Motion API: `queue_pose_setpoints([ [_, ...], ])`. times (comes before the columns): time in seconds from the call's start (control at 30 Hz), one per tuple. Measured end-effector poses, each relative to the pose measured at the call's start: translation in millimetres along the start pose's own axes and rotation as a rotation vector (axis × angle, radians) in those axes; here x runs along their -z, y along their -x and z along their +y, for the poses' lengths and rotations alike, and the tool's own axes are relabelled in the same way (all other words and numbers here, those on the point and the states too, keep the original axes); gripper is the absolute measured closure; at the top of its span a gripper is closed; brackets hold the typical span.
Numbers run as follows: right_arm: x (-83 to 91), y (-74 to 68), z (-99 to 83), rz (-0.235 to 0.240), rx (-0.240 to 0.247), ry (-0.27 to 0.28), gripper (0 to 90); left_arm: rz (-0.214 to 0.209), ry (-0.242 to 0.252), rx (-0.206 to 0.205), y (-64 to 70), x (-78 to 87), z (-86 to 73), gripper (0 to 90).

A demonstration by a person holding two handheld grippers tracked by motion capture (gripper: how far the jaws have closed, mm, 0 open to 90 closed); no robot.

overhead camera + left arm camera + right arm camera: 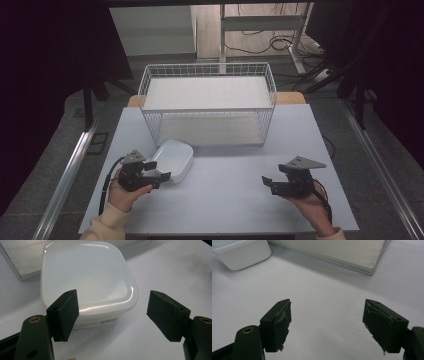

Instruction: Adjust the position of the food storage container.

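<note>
A white lidded plastic container [173,159] lies on the pale table in front of the wire basket [208,102]. My left gripper [159,179] is open right at the container's near corner; in the left gripper view the container [87,280] sits just beyond and between the two spread jaws, whose midpoint is my left gripper [113,315]. My right gripper [266,183] is open over bare table at the right, and in the right gripper view that gripper [327,323] holds nothing, with the container [242,251] far off at the upper left.
The white wire basket stands at the back middle of the table [225,200], with a flat white shelf board inside [332,252]. Beyond the table are floor, cables and dark curtains. Metal rails run along both sides.
</note>
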State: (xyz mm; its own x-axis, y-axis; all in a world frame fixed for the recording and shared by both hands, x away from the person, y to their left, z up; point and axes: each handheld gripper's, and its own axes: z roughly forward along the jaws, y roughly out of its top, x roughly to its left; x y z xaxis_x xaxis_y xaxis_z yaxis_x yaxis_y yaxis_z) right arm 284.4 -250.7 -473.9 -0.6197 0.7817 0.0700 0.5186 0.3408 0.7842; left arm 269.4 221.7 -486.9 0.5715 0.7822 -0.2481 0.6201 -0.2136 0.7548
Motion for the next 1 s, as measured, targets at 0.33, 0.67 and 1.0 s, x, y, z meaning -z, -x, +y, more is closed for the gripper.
queue_pose_setpoints([
  [0.33,4.5,2.5,0.7,-0.006,0.0,-0.002,25.0,-0.008,0.004,-0.028,6.6,2.5,10.0,26.5],
  [0.67,4.1,2.6,-0.3,-0.002,-0.003,-0.009,25.9,0.001,0.013,-0.059,1.7,12.3,43.4,28.6],
  [1.0,4.2,2.6,-0.6,-0.009,-0.002,-0.019,26.9,0.023,-0.038,-0.015,-20.9,7.4,61.7,35.1],
])
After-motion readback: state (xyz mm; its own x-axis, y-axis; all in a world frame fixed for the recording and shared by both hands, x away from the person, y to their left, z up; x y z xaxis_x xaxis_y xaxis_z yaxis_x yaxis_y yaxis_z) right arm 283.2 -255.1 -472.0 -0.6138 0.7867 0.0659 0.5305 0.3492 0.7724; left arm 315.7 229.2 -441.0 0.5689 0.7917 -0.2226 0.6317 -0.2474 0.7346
